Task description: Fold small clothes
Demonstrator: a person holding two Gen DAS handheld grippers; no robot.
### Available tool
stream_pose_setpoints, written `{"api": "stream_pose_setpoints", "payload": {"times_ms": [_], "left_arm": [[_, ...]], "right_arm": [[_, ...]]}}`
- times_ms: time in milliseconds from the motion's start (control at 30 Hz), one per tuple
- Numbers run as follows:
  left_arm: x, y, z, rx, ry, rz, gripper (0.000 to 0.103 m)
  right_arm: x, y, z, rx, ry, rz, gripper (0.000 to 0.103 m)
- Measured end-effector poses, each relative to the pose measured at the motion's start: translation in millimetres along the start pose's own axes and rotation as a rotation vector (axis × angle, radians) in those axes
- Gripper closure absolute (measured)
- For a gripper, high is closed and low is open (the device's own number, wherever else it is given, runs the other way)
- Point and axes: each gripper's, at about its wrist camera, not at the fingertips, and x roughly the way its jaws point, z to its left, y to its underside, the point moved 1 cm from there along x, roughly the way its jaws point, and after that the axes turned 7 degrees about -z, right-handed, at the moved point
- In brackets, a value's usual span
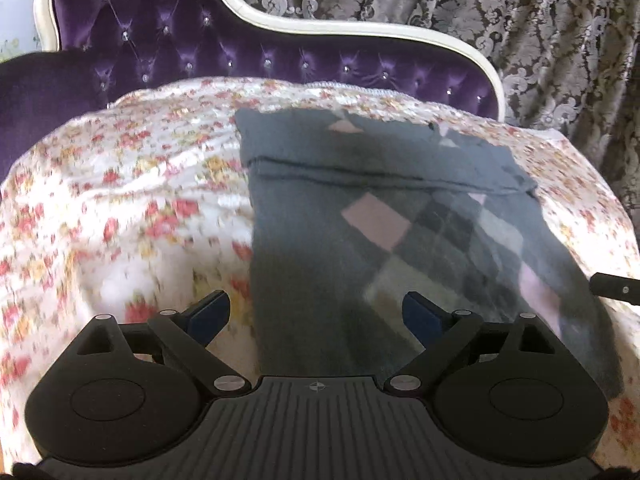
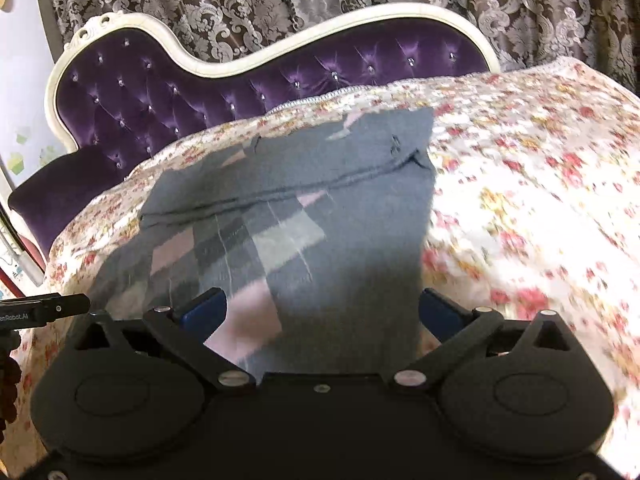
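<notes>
A dark grey knit garment (image 1: 360, 208) with pink and grey diamond checks lies flat on the floral bedspread (image 1: 120, 200), with a fold line across its far part. It also shows in the right wrist view (image 2: 320, 216). My left gripper (image 1: 316, 312) is open above the garment's near left edge, holding nothing. My right gripper (image 2: 322, 308) is open above the garment's near right part, holding nothing. The tip of the right gripper shows at the right edge of the left wrist view (image 1: 616, 288). The left gripper's tip shows at the left edge of the right wrist view (image 2: 44, 308).
A purple tufted headboard (image 1: 180, 44) with a cream frame stands behind the bedspread (image 2: 520, 200). A patterned grey curtain (image 1: 520, 20) hangs behind it. A dark purple cushion (image 2: 60, 196) sits at the left.
</notes>
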Motion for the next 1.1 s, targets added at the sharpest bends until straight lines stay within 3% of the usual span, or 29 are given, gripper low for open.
{"api": "stream_pose_setpoints", "payload": {"times_ms": [233, 500, 733, 1100], "left_arm": [[-14.8, 22.0, 1.0, -0.014, 0.019, 0.031, 0.009], [-29.1, 31.8, -3.5, -0.029, 0.042, 0.043, 0.009], [-28.7, 37.5, -11.2, -0.046, 0.121, 0.061, 0.011], [-20.0, 38.3, -15.5, -0.041, 0.154, 0.057, 0.011]], "right_arm": [[-23.7, 20.6, -10.3, 0.038, 0.003, 0.054, 0.001], [-35.6, 35.6, -14.0, 0.125, -0.071, 0.093, 0.001], [-36.4, 40.3, -7.3, 0.133, -0.14, 0.107, 0.0], [-25.8, 45.0, -6.1, 0.253, -0.259, 0.089, 0.0]]}}
